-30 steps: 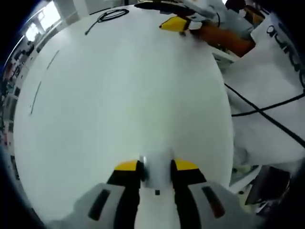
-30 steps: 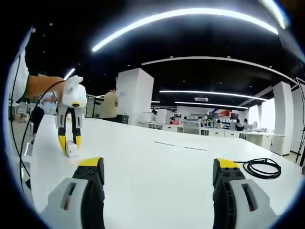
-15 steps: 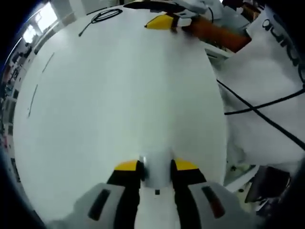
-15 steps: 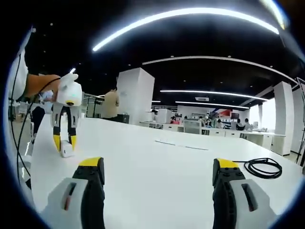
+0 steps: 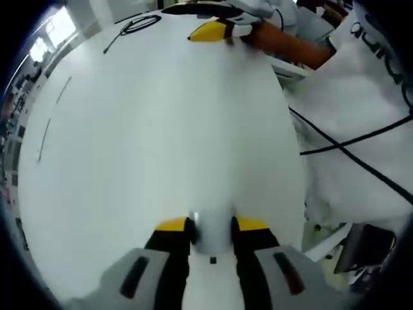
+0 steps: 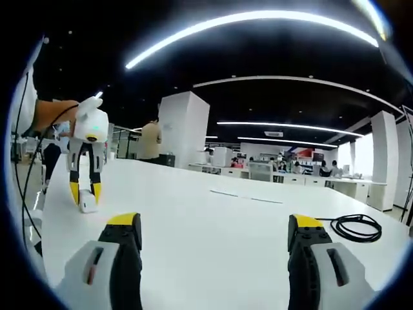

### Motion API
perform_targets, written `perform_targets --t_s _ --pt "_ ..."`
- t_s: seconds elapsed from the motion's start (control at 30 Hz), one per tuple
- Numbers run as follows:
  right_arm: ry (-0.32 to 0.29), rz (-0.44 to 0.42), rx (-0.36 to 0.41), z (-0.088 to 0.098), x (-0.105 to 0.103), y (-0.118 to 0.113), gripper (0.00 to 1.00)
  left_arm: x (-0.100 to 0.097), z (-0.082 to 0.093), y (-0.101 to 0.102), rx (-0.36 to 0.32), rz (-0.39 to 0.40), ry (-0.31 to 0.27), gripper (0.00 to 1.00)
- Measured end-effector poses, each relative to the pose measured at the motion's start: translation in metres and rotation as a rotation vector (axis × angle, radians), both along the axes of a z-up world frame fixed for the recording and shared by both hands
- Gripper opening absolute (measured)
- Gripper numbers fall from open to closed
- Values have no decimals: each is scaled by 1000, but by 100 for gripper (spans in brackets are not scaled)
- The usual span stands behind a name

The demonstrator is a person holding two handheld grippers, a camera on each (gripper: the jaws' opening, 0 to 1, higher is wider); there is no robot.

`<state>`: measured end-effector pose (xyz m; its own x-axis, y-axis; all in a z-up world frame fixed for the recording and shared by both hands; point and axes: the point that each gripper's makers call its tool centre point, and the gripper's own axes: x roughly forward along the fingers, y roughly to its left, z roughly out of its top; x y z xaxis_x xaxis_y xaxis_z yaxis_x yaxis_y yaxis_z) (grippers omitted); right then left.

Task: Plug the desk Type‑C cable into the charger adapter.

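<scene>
Adapter (image 5: 211, 234), a small white block, sits clamped between the yellow-tipped jaws of the left claw (image 5: 211, 227), which holds it just above the white counter (image 5: 161, 129). In the right gripper view the same left claw (image 6: 84, 194) stands at the far left, pointing down, with the white block at its tips, touching or just above the counter; I cannot tell which. Taking the adapter as the landmark, the Type-C cable (image 5: 135, 24) lies well away across the counter, a loose black coil with one free end trailing out of it. The right claw (image 5: 210, 31) shows in the left gripper view on the far side of the counter from the adapter, near the coil. In the right gripper view the right claw (image 6: 216, 234) hangs with its jaws spread wide and nothing between them, and the cable (image 6: 355, 226) rests just beyond its right jaw.

The step in hand, as I judge it, is fetching the cable: the adapter is already secured, the plug is not yet picked up. The next move calls for the right claw to swing toward the coil, find the free plug end and close on it near the connector. It would then carry the plug back to the adapter and line it up with the port, whose face is too small to make out here.
</scene>
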<state>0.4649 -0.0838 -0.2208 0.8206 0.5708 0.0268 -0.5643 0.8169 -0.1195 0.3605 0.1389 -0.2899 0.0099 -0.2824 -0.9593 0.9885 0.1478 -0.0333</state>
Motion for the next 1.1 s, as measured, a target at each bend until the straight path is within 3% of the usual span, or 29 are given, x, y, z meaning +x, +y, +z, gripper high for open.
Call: perform_targets --t_s 0.47,0.77,1.1 --pt "3 -2 -6 -1 -1 1 95 5 15 4 -136 58 26 25" --pt "3 1 -6 0 -2 1 95 12 26 -1 -289 110 15 26" --pt "3 -1 -7 0 -1 1 95 21 39 -10 -540 222 -109 33"
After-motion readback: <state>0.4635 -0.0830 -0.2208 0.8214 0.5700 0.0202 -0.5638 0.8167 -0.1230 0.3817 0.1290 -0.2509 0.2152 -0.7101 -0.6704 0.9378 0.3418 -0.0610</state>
